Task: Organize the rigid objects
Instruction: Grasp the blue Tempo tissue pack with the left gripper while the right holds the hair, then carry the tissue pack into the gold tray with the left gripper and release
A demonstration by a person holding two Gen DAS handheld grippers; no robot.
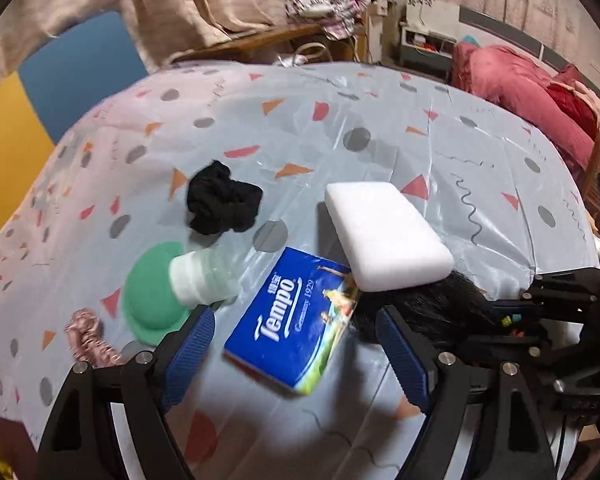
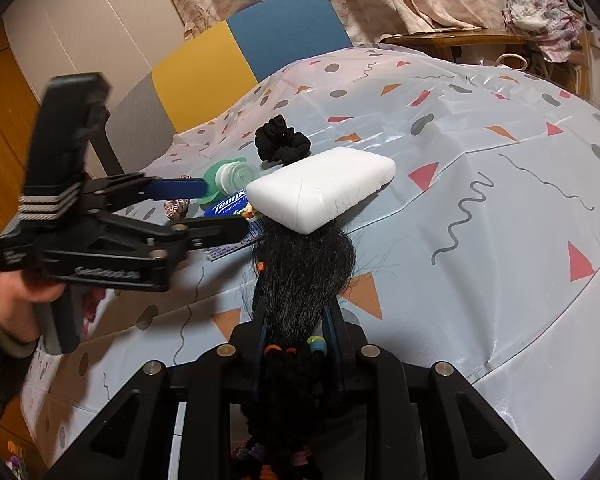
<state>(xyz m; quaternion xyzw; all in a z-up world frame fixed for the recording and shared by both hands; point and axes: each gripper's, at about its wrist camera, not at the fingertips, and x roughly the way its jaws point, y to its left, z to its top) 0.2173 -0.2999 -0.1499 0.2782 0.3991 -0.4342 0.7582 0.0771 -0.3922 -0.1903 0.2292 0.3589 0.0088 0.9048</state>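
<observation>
A blue Tempo tissue pack [image 1: 296, 322] lies on the patterned tablecloth [image 1: 480, 184] between the fingers of my open left gripper [image 1: 296, 336], which hovers over it. A white foam block [image 1: 386, 234] rests beyond it, its near end on a black hair tuft [image 1: 424, 312]. My right gripper [image 2: 298, 320] is shut on that black hair tuft [image 2: 302, 272], which has coloured elastic bands at its base. The white block [image 2: 320, 192] lies on the tuft's far end. My left gripper [image 2: 220, 208] also shows in the right wrist view, over the tissue pack [image 2: 228, 206].
A green lid with a clear plastic bottle [image 1: 172, 288], a black scrunchie [image 1: 222, 204] and a pink scrunchie [image 1: 86, 336] lie left of the pack. A blue and yellow chair back [image 2: 244, 52] stands behind the table. A pink blanket [image 1: 528, 96] is far right.
</observation>
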